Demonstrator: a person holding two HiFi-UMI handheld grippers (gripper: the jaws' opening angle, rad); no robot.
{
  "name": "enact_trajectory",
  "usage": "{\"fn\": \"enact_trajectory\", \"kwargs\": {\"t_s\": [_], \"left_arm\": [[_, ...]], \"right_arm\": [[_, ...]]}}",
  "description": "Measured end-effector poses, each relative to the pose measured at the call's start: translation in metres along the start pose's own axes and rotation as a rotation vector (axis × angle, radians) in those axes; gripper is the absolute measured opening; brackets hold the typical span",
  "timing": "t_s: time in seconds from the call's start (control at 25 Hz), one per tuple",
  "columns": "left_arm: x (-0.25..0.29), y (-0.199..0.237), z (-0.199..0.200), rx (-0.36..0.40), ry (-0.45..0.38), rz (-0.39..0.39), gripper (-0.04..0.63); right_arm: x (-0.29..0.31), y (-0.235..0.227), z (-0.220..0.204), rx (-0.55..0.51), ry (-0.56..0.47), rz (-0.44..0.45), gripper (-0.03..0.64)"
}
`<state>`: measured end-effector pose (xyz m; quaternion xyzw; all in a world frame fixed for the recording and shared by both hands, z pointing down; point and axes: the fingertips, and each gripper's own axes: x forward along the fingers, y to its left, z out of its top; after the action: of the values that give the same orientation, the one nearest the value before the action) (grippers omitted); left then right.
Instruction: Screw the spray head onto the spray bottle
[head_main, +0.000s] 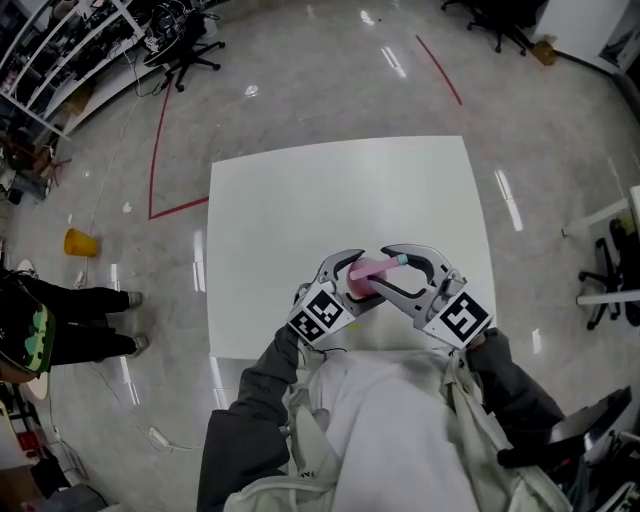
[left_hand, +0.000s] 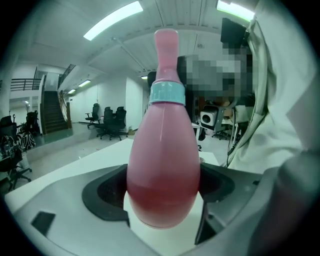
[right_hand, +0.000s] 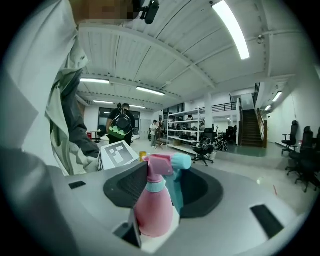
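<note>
A pink spray bottle (head_main: 366, 273) hangs tilted between both grippers over the white table's (head_main: 330, 190) front edge. My left gripper (head_main: 358, 282) is shut on its round body (left_hand: 162, 170), which fills the gap between the jaws. The teal collar (left_hand: 167, 93) and pink neck rise above the body. In the right gripper view the bottle (right_hand: 152, 212) stands with its pink and teal spray head (right_hand: 166, 164) on top. My right gripper (head_main: 393, 272) has its jaws round the spray head and stands open, with the pads beside the head and not pressing on it.
The person's grey sleeves and white top fill the lower head view. Another person (head_main: 70, 325) stands on the floor at the left, near a yellow object (head_main: 80, 242). Office chairs (head_main: 185, 50) and a red floor line (head_main: 160, 140) lie beyond the table.
</note>
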<state>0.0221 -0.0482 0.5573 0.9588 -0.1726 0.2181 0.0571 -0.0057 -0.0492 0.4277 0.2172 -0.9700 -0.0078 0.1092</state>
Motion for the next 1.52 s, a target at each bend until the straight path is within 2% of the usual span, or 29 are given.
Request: {"fn": "enact_trajectory", "kwargs": {"t_s": [0.08,0.16,0.24,0.36,0.44,0.48,0.52,0.56,0.6,0.72,0.84,0.92,0.96,1.2,1.28,1.36,1.4,1.52], "left_arm": [[0.005,0.002,-0.020,-0.040,-0.027,0.017,0.402],[0.001,0.002,-0.030,-0.102,-0.079,0.026,0.403],[-0.011,0.001,-0.029,-0.154,-0.139,0.044,0.403],[-0.028,0.010,-0.025,-0.202,-0.200,0.110,0.402],[-0.039,0.022,-0.033,-0.242,-0.207,0.174,0.400],[-0.046,0.028,-0.041,-0.264,-0.200,0.211,0.400],[-0.055,0.034,-0.050,-0.285,-0.191,0.247,0.400],[-0.064,0.041,-0.059,-0.302,-0.183,0.285,0.377],[-0.071,0.047,-0.067,-0.313,-0.174,0.326,0.288],[-0.083,0.063,-0.075,-0.310,-0.153,0.476,0.147],[-0.087,0.071,-0.072,-0.305,-0.168,0.567,0.103],[-0.090,0.076,-0.073,-0.305,-0.170,0.603,0.044],[-0.091,0.077,-0.075,-0.305,-0.167,0.613,0.015],[-0.080,0.071,-0.080,-0.338,-0.159,0.601,0.014],[-0.071,0.064,-0.077,-0.344,-0.157,0.583,0.014],[-0.063,0.058,-0.078,-0.344,-0.148,0.561,0.014],[-0.062,0.056,-0.080,-0.343,-0.142,0.551,0.014],[-0.066,0.055,-0.088,-0.344,-0.121,0.541,0.009]], "right_arm": [[0.005,-0.001,-0.019,0.035,-0.012,0.009,0.181],[0.004,-0.008,-0.030,0.124,-0.050,-0.001,0.181],[0.002,-0.014,-0.031,0.192,-0.096,-0.009,0.175],[0.000,-0.018,-0.024,0.224,-0.146,-0.003,0.162],[-0.006,-0.027,-0.016,0.231,-0.181,-0.027,0.119],[-0.009,-0.034,-0.012,0.228,-0.197,-0.057,0.056],[-0.010,-0.041,-0.010,0.212,-0.200,-0.087,0.055],[-0.008,-0.046,-0.012,0.183,-0.182,-0.109,0.055],[-0.001,-0.050,-0.017,0.145,-0.148,-0.121,0.055],[0.017,-0.060,-0.048,0.063,-0.063,-0.182,0.055],[0.019,-0.063,-0.069,0.052,-0.070,-0.269,0.055],[0.017,-0.060,-0.076,0.050,-0.087,-0.309,0.055],[0.015,-0.059,-0.080,0.047,-0.088,-0.333,0.055],[-0.019,-0.050,-0.106,-0.005,0.009,-0.459,0.075],[-0.039,-0.049,-0.122,0.041,0.047,-0.499,0.074],[-0.054,-0.048,-0.139,0.114,0.065,-0.538,0.009],[-0.058,-0.048,-0.147,0.151,0.069,-0.554,-0.003],[-0.052,-0.047,-0.160,0.212,0.087,-0.566,-0.005]]}}
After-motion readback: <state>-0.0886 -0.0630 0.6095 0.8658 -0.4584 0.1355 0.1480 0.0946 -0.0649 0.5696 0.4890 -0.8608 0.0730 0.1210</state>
